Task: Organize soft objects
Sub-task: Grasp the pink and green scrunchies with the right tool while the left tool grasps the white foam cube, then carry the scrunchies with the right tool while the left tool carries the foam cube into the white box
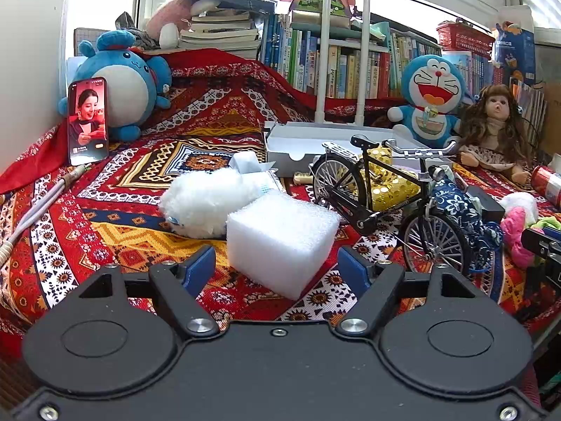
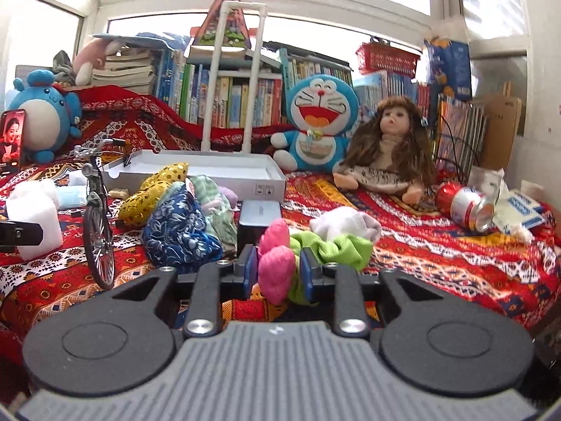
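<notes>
Model bicycle [image 1: 399,207] stands at 2 o'clock of the left tongs [image 1: 277,270], with a blue floral cloth [image 1: 463,217] bunched against its front wheel. A white tray [image 2: 210,172] lies behind; Doraemon plush [image 2: 317,124] and doll [image 2: 389,147] sit at 12 to 1 o'clock.

Left tongs are spread wide, flanking a white foam block [image 1: 280,242], not touching it; fluffy white wad [image 1: 207,200] directly behind.

Right tongs [image 2: 277,270] pinch a pink soft piece [image 2: 277,266], lime-green fabric [image 2: 336,249] beside it, on the patterned cloth [image 2: 438,245].
</notes>
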A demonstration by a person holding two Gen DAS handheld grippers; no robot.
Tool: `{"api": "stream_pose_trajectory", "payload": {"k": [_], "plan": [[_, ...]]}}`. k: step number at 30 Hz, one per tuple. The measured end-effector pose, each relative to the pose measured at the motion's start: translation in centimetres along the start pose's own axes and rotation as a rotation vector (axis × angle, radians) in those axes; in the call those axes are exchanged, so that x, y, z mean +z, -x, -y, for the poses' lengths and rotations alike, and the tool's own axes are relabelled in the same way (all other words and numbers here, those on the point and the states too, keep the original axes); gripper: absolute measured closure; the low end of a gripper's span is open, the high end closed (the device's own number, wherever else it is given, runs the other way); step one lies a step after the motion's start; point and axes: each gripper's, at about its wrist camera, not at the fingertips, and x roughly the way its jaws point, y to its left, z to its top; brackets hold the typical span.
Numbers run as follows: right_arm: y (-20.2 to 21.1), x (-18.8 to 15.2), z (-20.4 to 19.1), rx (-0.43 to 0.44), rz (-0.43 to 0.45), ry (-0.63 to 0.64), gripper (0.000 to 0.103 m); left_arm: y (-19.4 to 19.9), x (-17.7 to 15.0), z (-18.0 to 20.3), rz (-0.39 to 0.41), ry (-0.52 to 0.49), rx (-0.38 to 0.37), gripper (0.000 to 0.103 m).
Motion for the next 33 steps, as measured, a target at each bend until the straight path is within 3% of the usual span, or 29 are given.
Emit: {"api": "stream_pose_trajectory", "payload": {"k": [6,7,9,11,16,21,25,33], "plan": [[-1.4,0.0,-0.2,-0.005,-0.033,0.028,0.067,-1.0,0.0,-0.1,-0.020,0.009,0.002,0.029],[-1.5,0.0,-0.3,-0.005,-0.036,0.033,0.070,-1.2,0.0,-0.2,-0.026,0.012,0.000,0.032],[-1.6,-0.1,-0.3,-0.012,-0.037,0.039,0.077,-1.4,-0.1,-0.3,-0.044,0.020,-0.020,0.054],[-1.3,0.1,-0.1,-0.009,-0.040,0.025,0.079,-1.2,-0.1,-0.5,-0.045,0.036,-0.036,0.057],[-0.2,1.6,0.9,0.022,-0.027,-0.034,0.080,0.4,0.7,-0.7,0.000,0.016,-0.078,0.060],[0.4,4.0,2.5,0.117,-0.028,-0.133,0.080,1.7,2.9,-1.5,0.029,0.008,-0.086,0.061],[-0.2,6.3,4.0,0.173,-0.041,-0.208,0.080,1.9,5.8,-3.2,0.032,0.049,-0.103,0.061],[-2.3,11.0,6.0,0.287,-0.062,-0.330,0.080,0.3,12.2,-5.3,-0.005,0.138,-0.215,0.061]]}}
